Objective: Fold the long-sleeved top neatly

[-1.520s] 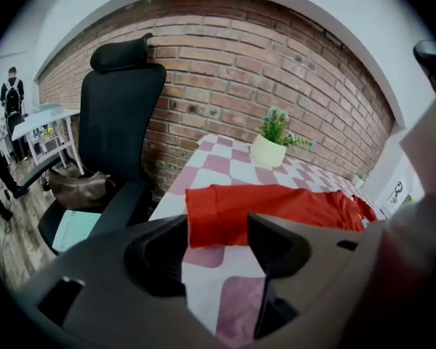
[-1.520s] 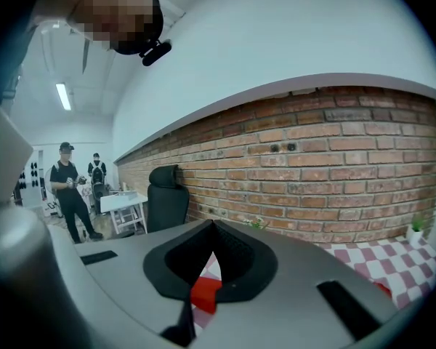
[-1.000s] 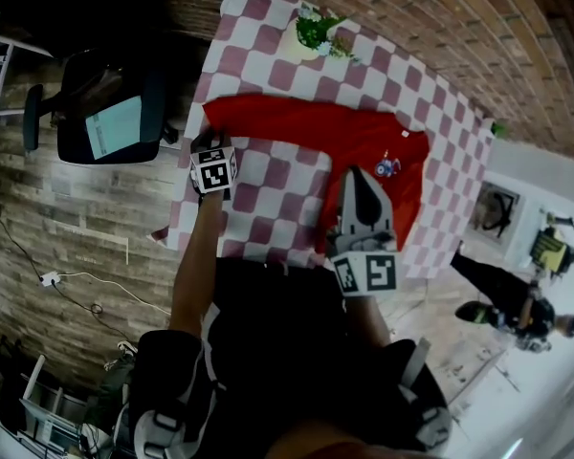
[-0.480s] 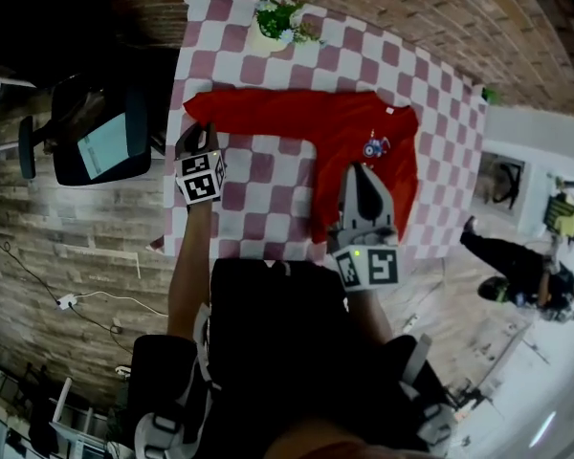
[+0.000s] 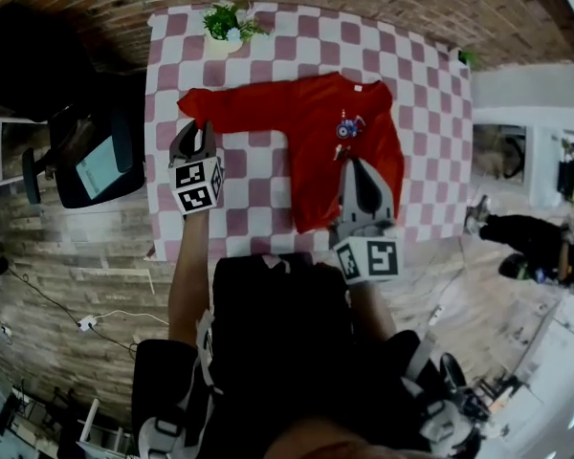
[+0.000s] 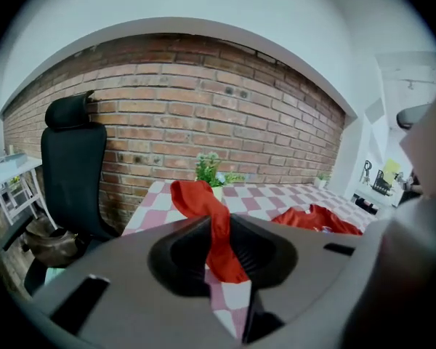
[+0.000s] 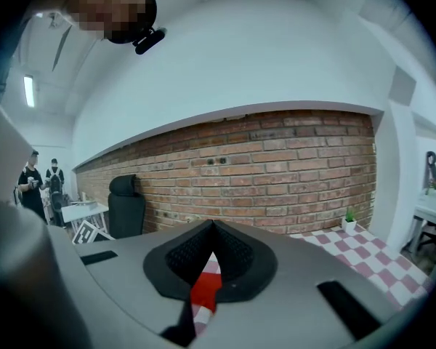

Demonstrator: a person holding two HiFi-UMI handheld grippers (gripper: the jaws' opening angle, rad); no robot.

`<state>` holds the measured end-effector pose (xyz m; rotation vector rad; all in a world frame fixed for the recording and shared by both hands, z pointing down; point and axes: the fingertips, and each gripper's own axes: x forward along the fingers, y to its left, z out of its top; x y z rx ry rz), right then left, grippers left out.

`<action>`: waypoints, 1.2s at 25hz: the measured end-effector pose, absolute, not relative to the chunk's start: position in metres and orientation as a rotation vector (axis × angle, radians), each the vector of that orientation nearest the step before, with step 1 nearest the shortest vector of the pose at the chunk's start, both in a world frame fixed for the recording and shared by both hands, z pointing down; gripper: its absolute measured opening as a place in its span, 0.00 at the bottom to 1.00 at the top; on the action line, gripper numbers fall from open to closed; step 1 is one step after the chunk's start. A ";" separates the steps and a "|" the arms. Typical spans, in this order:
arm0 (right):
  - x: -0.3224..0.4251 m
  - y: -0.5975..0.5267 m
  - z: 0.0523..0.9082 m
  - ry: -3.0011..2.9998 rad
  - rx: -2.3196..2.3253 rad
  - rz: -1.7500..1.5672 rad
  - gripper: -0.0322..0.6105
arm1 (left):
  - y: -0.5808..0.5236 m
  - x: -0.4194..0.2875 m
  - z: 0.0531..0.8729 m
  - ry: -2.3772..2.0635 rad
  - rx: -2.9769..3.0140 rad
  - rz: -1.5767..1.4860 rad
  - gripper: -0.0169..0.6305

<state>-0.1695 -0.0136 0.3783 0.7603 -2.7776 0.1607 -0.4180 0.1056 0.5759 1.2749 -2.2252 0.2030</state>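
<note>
Sleeve of red top clamped in left fingers, right fingers together, chest print illegible

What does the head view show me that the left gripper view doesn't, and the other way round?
Only the head view shows, from above, the whole red long-sleeved top, the person's forearm and the floor. Only the left gripper view shows up close the left gripper shut on the sleeve, its jaws having just been closing, and the ceiling. Both show the checked tablecloth, potted plant, black chair and brick wall.
</note>
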 end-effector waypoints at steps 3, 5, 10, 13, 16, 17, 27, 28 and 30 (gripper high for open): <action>-0.139 -0.021 0.378 -2.780 0.804 0.170 0.06 | 0.089 -0.395 0.559 -2.236 1.335 0.245 0.15; -0.118 -0.025 0.378 -2.783 0.837 0.176 0.06 | 0.077 -0.379 0.547 -2.239 1.383 0.270 0.15; -0.062 -0.035 0.380 -2.778 0.900 0.181 0.06 | 0.049 -0.327 0.520 -2.223 1.501 0.302 0.15; -0.028 -0.040 0.382 -2.776 0.939 0.197 0.06 | 0.030 -0.288 0.507 -2.208 1.577 0.331 0.15; 0.004 -0.045 0.384 -2.767 0.982 0.208 0.06 | 0.010 -0.248 0.498 -2.176 1.667 0.371 0.15; 0.015 -0.046 0.385 -2.762 1.000 0.213 0.06 | 0.003 -0.234 0.496 -2.161 1.700 0.387 0.15; 0.108 -0.057 0.392 -2.718 1.155 0.246 0.06 | -0.051 -0.106 0.491 -1.999 1.964 0.487 0.15; 0.117 -0.058 0.393 -2.711 1.169 0.247 0.06 | -0.054 -0.094 0.492 -1.986 1.982 0.492 0.15; 0.136 -0.060 0.395 -2.698 1.197 0.251 0.06 | -0.061 -0.072 0.494 -1.957 2.015 0.503 0.15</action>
